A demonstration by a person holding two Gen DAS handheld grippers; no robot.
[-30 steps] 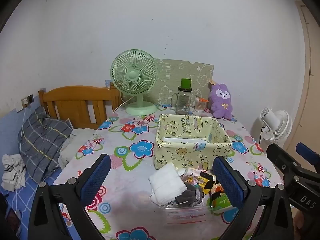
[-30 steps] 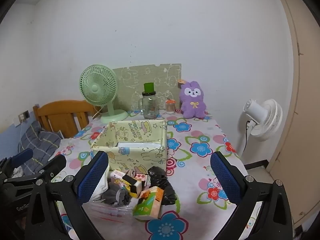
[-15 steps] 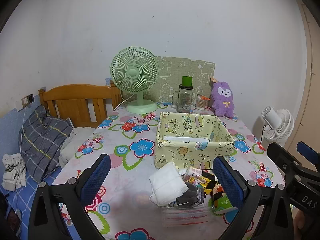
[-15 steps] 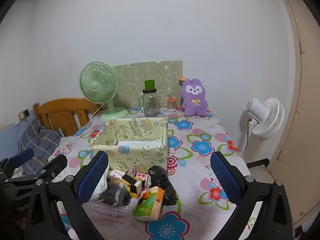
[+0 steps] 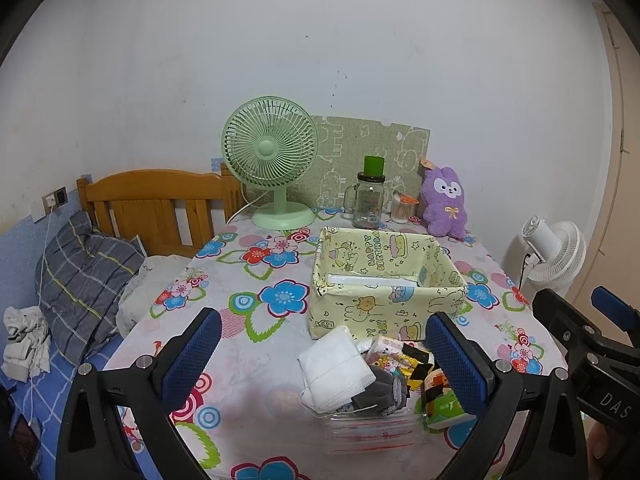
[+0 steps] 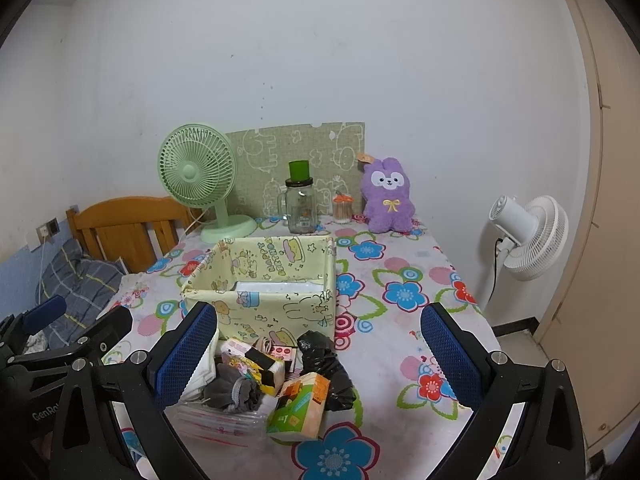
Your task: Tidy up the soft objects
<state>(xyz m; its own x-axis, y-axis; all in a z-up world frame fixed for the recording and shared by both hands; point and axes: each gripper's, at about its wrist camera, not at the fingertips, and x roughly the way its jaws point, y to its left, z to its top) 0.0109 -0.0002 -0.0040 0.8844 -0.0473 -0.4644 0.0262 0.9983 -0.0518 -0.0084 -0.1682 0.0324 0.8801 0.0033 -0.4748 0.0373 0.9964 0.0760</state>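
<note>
A yellow cartoon-print fabric box (image 5: 384,280) (image 6: 276,280) stands open in the middle of the flowered table. In front of it lies a pile: a folded white cloth (image 5: 336,368), grey socks (image 5: 380,396) (image 6: 234,392), a black plastic bag (image 6: 324,364), a green-orange tissue pack (image 6: 300,408) (image 5: 440,404) and small snack packets (image 6: 256,360), on clear zip bags (image 5: 368,432). A purple plush rabbit (image 5: 444,204) (image 6: 388,196) sits at the back. My left gripper (image 5: 320,364) and right gripper (image 6: 316,356) hover open above the pile, holding nothing.
A green desk fan (image 5: 272,160), a glass jar with a green lid (image 5: 370,200) and a small swab container (image 5: 402,208) line the back wall. A wooden bed headboard (image 5: 152,200) with a grey plaid pillow (image 5: 84,272) is left; a white floor fan (image 6: 528,236) stands right.
Both grippers have pulled back and risen slightly, so the table contents look a little farther and lower. Nothing on the table has moved; both stay open.
</note>
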